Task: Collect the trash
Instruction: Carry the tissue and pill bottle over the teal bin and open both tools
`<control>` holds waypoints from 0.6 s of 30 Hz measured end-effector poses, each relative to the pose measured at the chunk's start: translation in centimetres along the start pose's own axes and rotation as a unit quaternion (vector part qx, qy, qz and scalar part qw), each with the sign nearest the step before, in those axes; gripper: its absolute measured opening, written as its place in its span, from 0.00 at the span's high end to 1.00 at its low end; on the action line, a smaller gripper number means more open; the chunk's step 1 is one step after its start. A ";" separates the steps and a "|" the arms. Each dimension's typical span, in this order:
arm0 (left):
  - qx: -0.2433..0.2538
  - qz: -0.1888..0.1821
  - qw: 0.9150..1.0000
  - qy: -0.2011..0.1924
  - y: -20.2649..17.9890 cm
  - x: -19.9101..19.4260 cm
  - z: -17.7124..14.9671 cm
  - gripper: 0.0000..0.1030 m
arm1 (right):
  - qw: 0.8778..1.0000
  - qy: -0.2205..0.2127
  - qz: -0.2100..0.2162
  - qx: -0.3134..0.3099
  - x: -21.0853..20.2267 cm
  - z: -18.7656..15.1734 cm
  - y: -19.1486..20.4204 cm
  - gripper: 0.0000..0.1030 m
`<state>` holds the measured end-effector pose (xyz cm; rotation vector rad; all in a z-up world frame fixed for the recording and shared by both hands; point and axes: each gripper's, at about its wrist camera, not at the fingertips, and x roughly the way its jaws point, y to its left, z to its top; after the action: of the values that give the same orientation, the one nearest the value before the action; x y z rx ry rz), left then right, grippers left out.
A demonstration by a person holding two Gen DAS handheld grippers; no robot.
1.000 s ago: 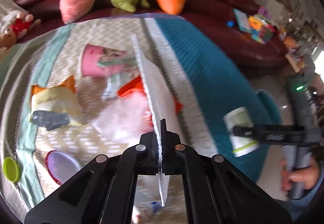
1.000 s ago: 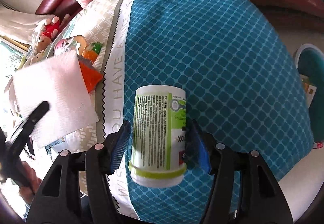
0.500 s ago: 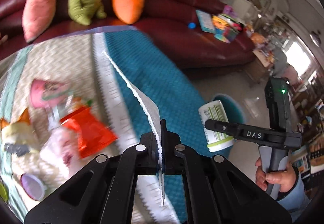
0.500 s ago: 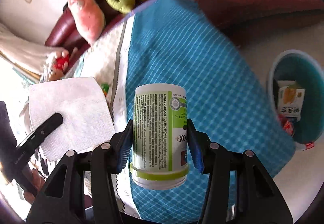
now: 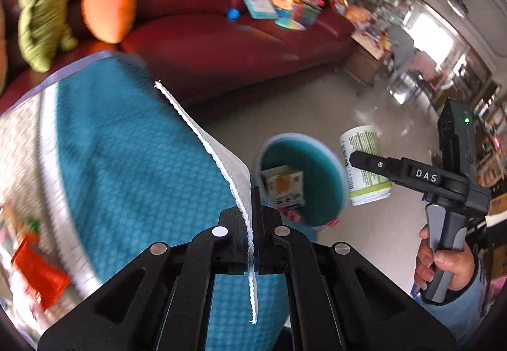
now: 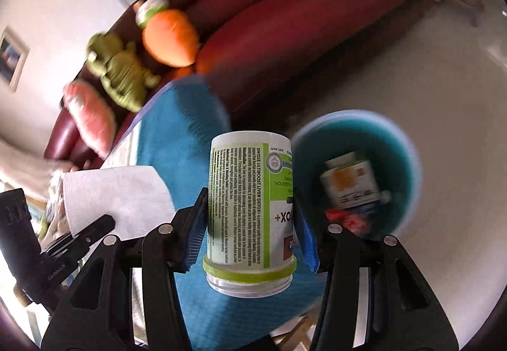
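Carrying both pieces of trash to the teal bin (image 6: 408, 141) looks like the step in hand. Right gripper (image 6: 250, 221) clamps the white bottle (image 6: 247, 198), long axis along its fingers, mouth toward the camera, beside the bin's rim; left gripper (image 5: 252, 224) pinches a paper towel (image 5: 218, 154) edge-on, short of the bin. Next: centre each over the bin, then release.

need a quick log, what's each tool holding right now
Left tool: shut on the paper towel.
Right tool: shut on the supplement bottle.
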<state>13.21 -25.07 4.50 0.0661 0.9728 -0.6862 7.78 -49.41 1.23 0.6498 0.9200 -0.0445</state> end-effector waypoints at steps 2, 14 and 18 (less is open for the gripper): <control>0.010 -0.008 1.000 0.006 -1.9 1.7 1.1 0.98 | 1.000 0.000 -0.004 0.019 -0.2 0.5 -2.3 0.53; 0.032 -0.044 0.997 0.062 -8.6 12.0 3.5 0.98 | 0.998 0.018 -0.028 0.045 0.1 2.3 -8.0 0.53; 0.035 -0.041 0.995 0.083 -9.7 15.3 3.6 0.98 | 0.998 0.022 -0.034 0.049 0.4 2.5 -8.9 0.53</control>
<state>16.04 -41.72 -2.94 0.1484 1.1145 -0.7993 7.09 -57.88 -2.45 0.7119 0.9868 -0.1363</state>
